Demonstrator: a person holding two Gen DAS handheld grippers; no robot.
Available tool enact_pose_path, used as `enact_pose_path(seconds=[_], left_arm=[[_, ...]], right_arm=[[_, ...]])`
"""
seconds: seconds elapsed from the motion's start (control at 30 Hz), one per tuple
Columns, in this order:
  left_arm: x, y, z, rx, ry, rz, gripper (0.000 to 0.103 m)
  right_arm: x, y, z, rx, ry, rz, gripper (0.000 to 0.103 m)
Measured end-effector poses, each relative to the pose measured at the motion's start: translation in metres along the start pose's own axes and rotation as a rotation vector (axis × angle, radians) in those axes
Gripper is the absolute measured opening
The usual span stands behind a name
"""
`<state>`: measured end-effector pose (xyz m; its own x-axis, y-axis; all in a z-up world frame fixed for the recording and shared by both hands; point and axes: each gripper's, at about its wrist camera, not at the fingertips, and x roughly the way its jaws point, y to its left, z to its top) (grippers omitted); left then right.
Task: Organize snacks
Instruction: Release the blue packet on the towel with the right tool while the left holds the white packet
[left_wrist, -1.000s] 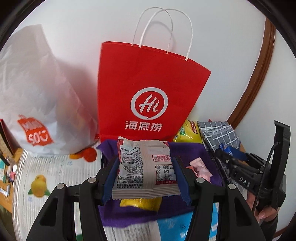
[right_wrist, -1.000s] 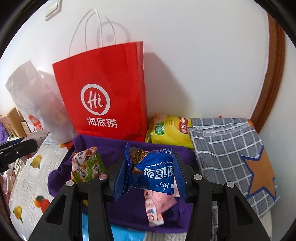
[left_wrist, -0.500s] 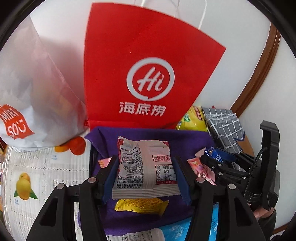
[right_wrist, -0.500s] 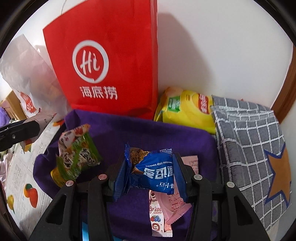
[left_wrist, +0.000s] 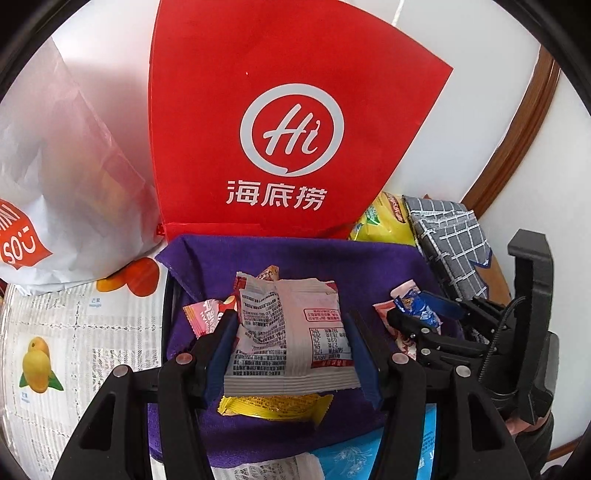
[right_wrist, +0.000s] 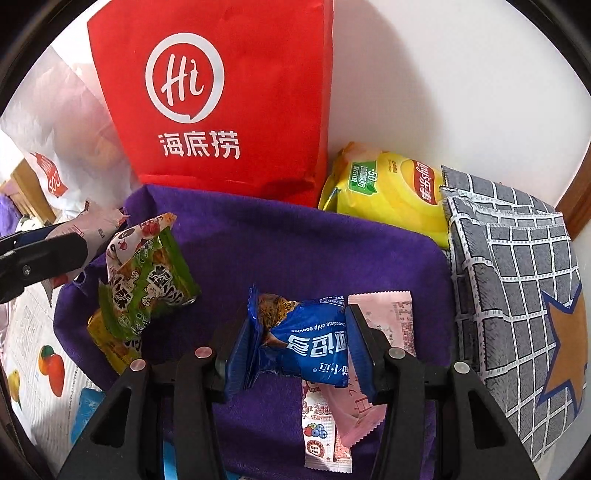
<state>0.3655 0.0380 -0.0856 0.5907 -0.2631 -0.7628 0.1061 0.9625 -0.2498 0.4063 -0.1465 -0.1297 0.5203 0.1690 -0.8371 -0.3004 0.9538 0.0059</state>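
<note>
Left wrist view: left gripper (left_wrist: 291, 350) clamps a white packet (left_wrist: 291, 332) above the purple cloth (left_wrist: 295, 258); right gripper (right_wrist: 299, 347) clamps a blue cookie packet (right_wrist: 306, 343) over it.

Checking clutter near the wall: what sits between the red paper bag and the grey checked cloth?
A yellow chip bag lies between the red paper bag and grey checked cloth, clearest in the right wrist view.

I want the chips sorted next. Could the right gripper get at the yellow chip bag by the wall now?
Probably not yet: the right gripper is shut on a blue cookie packet. The path to the yellow chip bag looks open.
</note>
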Motion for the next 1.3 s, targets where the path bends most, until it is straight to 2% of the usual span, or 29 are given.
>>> enact_pose_path(seconds=[1.3], left_arm=[[0.0080, -0.0022, -0.0014, 0.009, 0.030, -0.010, 0.056]], right_arm=[[0.0078, 0.0016, -0.0003, -0.029, 0.019, -0.002, 0.052]])
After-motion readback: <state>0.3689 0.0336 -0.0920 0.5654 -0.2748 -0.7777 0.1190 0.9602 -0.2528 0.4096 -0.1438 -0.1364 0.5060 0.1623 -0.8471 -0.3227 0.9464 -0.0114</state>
